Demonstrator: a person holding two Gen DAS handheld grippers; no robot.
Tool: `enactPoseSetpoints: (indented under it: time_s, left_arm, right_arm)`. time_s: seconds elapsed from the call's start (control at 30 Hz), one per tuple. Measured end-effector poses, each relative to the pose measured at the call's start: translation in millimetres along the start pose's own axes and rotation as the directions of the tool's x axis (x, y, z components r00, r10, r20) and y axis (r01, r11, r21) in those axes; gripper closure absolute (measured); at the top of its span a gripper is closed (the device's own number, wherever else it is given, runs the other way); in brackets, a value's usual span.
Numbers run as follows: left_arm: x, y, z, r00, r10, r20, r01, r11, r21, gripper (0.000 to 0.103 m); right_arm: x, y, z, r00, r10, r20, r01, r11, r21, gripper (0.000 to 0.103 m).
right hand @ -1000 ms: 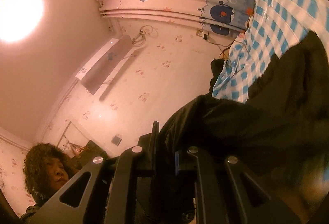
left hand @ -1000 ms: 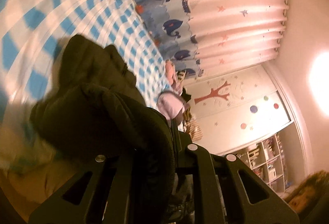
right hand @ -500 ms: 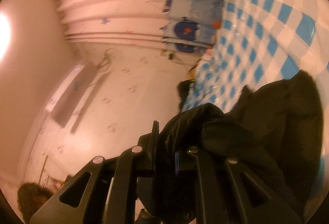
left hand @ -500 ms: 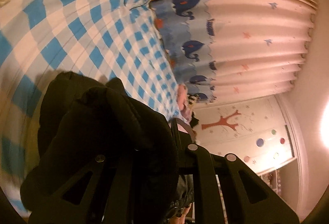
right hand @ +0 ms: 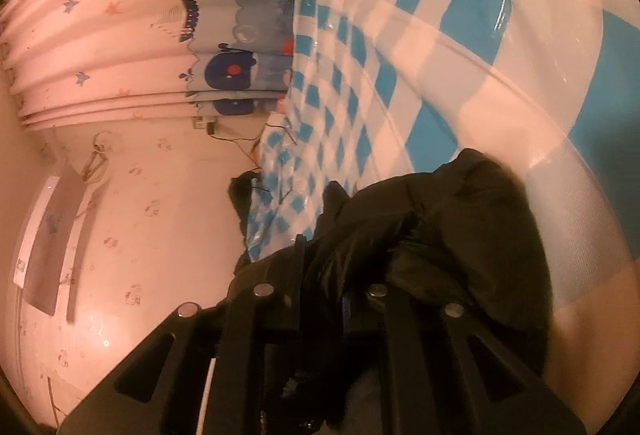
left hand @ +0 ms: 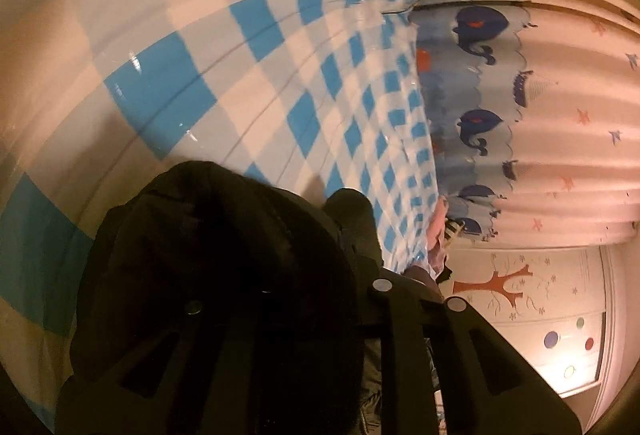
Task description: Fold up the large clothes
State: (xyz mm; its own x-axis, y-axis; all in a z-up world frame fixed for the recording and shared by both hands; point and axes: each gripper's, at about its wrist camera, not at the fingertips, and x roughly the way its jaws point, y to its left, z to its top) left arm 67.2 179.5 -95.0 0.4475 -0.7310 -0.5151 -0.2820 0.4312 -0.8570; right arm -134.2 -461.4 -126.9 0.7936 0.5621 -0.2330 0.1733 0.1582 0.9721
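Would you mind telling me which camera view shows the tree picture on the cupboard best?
The left wrist view: the tree picture stands whole and unblocked on the pale cupboard, with coloured dots below it. The right wrist view faces the other way and shows none of it.

One black garment, one blue-checked sheet, one whale-print curtain, two claws.

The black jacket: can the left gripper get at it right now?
Probably yes. The black jacket is bunched right over the left gripper, with cloth between its jaws, which are opening. Nothing else lies between them on the checked sheet.
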Motion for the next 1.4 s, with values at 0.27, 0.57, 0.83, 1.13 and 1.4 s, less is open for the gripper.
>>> enactPoseSetpoints:
  time_s: [0.27,0.57,0.83,1.13,1.4]
  left_arm:
    - [-60,-32,5,0.985,-0.155,0.078,0.161,0.985,-0.065,0.017]
    - [-57,-152,-97,0.997,-0.012,-0.080,0.056,0.812,0.580,0.016]
    - [84,-170,-172,0.917,0.399,0.002,-0.199,0.452,0.869,0.016]
    - [113,-130,-118,0.891,0.453,0.016,-0.313,0.590,0.744,0.021]
    - [70,-107,-68,0.910,0.383,0.157,-0.392,0.674,0.627,0.021]
  right_arm:
    - [-31,37,-13,0.995,0.097,0.037,-0.094,0.993,-0.069,0.028]
    - [20,128,-96,0.945,-0.326,-0.031,0.240,0.754,-0.612,0.028]
    - [120,141,-124,0.804,-0.587,0.097,0.410,0.429,-0.805,0.028]
    - [154,105,-68,0.742,-0.653,0.150,0.542,0.453,-0.708,0.027]
    - [186,129,-62,0.723,-0.645,0.248,0.574,0.360,-0.736,0.019]
